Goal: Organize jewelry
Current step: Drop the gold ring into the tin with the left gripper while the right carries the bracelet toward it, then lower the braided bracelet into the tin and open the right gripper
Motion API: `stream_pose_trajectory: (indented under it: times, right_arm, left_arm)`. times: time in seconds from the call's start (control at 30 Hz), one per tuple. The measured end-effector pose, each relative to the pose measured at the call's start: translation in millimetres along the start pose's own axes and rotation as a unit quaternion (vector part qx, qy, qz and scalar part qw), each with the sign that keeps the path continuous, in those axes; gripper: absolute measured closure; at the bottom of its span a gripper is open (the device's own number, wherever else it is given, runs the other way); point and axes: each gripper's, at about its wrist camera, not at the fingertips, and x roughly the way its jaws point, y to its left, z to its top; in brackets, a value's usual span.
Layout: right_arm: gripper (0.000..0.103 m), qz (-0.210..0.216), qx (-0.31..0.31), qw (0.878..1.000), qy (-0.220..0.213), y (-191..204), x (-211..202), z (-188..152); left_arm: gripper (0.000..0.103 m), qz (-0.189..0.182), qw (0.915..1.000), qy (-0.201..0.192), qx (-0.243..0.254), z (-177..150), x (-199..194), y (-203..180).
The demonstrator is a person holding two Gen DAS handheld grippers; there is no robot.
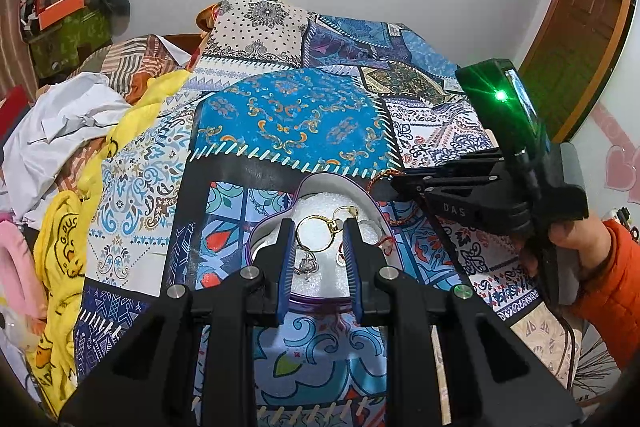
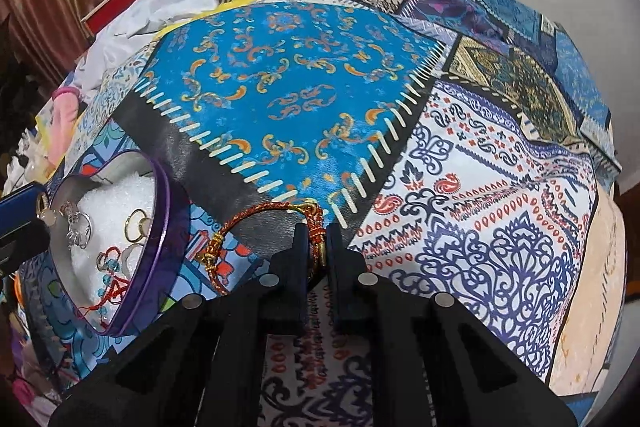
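- Red-and-gold braided cord bracelet (image 2: 256,227) lies on the patchwork-print blanket (image 2: 288,87), just beside the purple-rimmed tin lined with white foam (image 2: 160,211); one end of it runs up between the jaws of the right gripper (image 2: 319,235).
- Right gripper is closed on that end, the cord pinched at the very tips. Most of the loop trails on the cloth.
- Risk: a tip-only pinch on a thin, round cord could slip once lifted, dropping the bracelet back on the busy pattern where it is hard to spot.
- Risk: the trailing loop with its gold beads may drag and snag on a fold, or catch the tin's rim on the way over and tip or shove the tin.
- Left gripper (image 1: 320,247) hangs over the tin, jaws partly apart, its blue pads either side of a gold hoop ring (image 1: 316,233); I cannot tell if the pads touch it, and it does not look gripped.
- A silver pendant (image 1: 306,265) and other small pieces lie on the foam.
- Risk: with both grippers converging on one small tin, a collision could scatter pieces already inside.
- The person's hand in an orange sleeve (image 1: 576,239) holds the right tool.
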Motion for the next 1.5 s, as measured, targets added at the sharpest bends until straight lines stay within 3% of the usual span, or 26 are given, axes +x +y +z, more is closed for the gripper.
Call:
stream_pose_trajectory:
  times: [0.47, 0.77, 1.1, 1.5]
  right_arm:
    - [0.096, 0.003, 0.008, 0.995, -0.096, 9.6, -67.6, -1.3]
    - [0.096, 0.048, -0.011, 0.987, -0.154, 37.0, -111.9, 3.0]
    - [0.096, 0.123, -0.015, 0.984, -0.125, 67.0, -84.8, 4.1]
    - [0.096, 0.124, -0.008, 0.99, -0.066, 68.9, -42.6, 3.2]
  left_arm:
    - [0.08, 0.007, 0.9999, -0.011, 0.002, 2.8, -12.5, -4.8]
    - [0.08, 0.013, 0.9997, -0.021, 0.001, 4.4, -25.4, -5.0]
    - [0.08, 0.019, 0.9996, -0.02, 0.0, 3.2, -30.2, 4.1]
    - [0.081, 0.011, 0.9999, 0.013, 0.004, -2.6, -2.4, 1.7]
